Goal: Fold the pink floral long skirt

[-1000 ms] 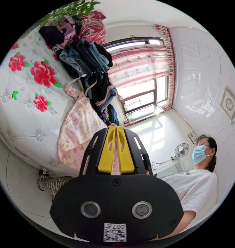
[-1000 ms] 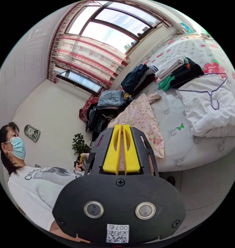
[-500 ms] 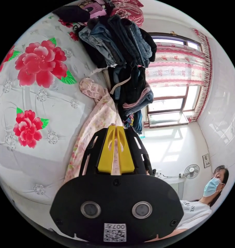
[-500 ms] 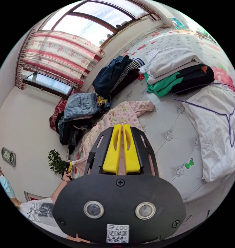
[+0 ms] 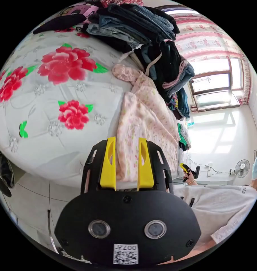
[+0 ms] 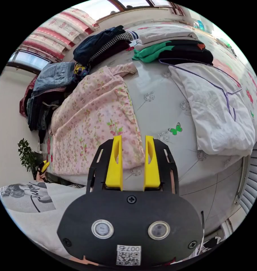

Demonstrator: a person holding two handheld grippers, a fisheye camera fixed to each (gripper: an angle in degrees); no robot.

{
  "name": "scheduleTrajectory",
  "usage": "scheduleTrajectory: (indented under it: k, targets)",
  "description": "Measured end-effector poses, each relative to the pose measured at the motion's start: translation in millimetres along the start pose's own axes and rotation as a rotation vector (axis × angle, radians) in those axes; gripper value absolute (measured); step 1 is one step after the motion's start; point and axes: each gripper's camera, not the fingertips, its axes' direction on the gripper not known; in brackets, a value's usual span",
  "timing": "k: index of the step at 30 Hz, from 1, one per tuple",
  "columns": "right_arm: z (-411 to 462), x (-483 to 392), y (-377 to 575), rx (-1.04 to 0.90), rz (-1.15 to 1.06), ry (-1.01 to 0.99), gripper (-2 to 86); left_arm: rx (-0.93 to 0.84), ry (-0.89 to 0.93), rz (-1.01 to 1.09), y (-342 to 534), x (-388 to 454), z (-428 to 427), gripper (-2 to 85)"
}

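The pink floral skirt (image 5: 145,121) lies spread on the bed, its near hem at the bed's front edge and its bunched far end by the clothes pile. My left gripper (image 5: 127,139) is open, with one corner of the hem seen between its jaws and untouched by them. In the right gripper view the skirt (image 6: 91,118) stretches across the bed, and my right gripper (image 6: 133,138) is open just off its other near corner. The right gripper (image 5: 187,170) also appears in the person's hand in the left gripper view. A yellow bit of the left gripper (image 6: 43,166) sits at the skirt's far corner.
The bed (image 6: 162,113) has a white quilt with red flowers (image 5: 64,63). A heap of jeans and dark clothes (image 5: 151,34) borders the skirt. Folded clothes (image 6: 173,48) and a white garment with a purple hanger (image 6: 218,107) lie on the other side. A person in a white shirt (image 5: 218,203) stands at the bed.
Both grippers were shut on the skirt's edge and held it up. The skirt now lies flat on the bed and both grippers have opened and let it go.
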Motion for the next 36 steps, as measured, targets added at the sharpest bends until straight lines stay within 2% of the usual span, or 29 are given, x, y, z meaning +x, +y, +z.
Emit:
scheduleTrajectory:
  k: [4, 9, 11, 13, 15, 17, 19, 20, 22, 23, 25, 28, 31, 36]
  targets:
    - [7, 0, 21, -0.05, -0.057, 0.072, 8.8, -0.036, -0.064, -0.029, 59, 6, 11, 12.1]
    - [26, -7, 3, -0.099, -0.131, 0.071, 8.2, -0.05, -0.104, 0.043, 71, 11, 44, 11.9]
    - [38, -14, -3, -0.138, -0.175, 0.086, 7.4, -0.047, -0.131, 0.065, 69, 17, 51, 9.8]
    - [47, -27, -1, -0.146, -0.25, 0.237, 4.8, -0.068, -0.209, 0.073, 70, 21, 59, 3.4]
    - [49, -34, 4, -0.146, -0.315, 0.294, 2.1, -0.105, -0.169, 0.085, 74, 18, 65, 0.4]
    - [49, -35, 9, -0.202, -0.348, 0.216, 0.9, -0.138, -0.054, 0.065, 79, 11, 64, -0.4]
    - [37, -26, 14, -0.237, -0.355, 0.019, 0.2, -0.051, 0.023, 0.085, 96, 12, 36, -0.8]
    - [28, -22, 16, -0.217, -0.347, -0.036, 0.1, -0.021, 0.056, 0.086, 101, 11, 25, -0.8]
    - [-18, 4, 25, -0.104, -0.315, -0.269, -0.2, 0.079, 0.246, 0.097, 123, 10, -21, -0.9]
    - [-31, 11, 28, -0.076, -0.306, -0.315, -0.2, 0.103, 0.303, 0.105, 129, 10, -34, -0.9]
    - [-82, 36, 40, -0.012, -0.305, -0.472, -0.3, 0.18, 0.467, 0.204, 152, 21, -87, -0.9]
    - [-144, 60, 58, 0.085, -0.307, -0.599, -0.3, 0.225, 0.51, 0.316, 173, 35, -146, -0.9]
    - [-182, 82, 68, 0.141, -0.282, -0.684, -0.3, 0.226, 0.491, 0.336, 179, 32, -176, -1.0]
    - [-183, 87, 33, 0.143, -0.241, -0.732, -0.3, 0.144, 0.504, 0.257, 130, 3, -145, -1.0]
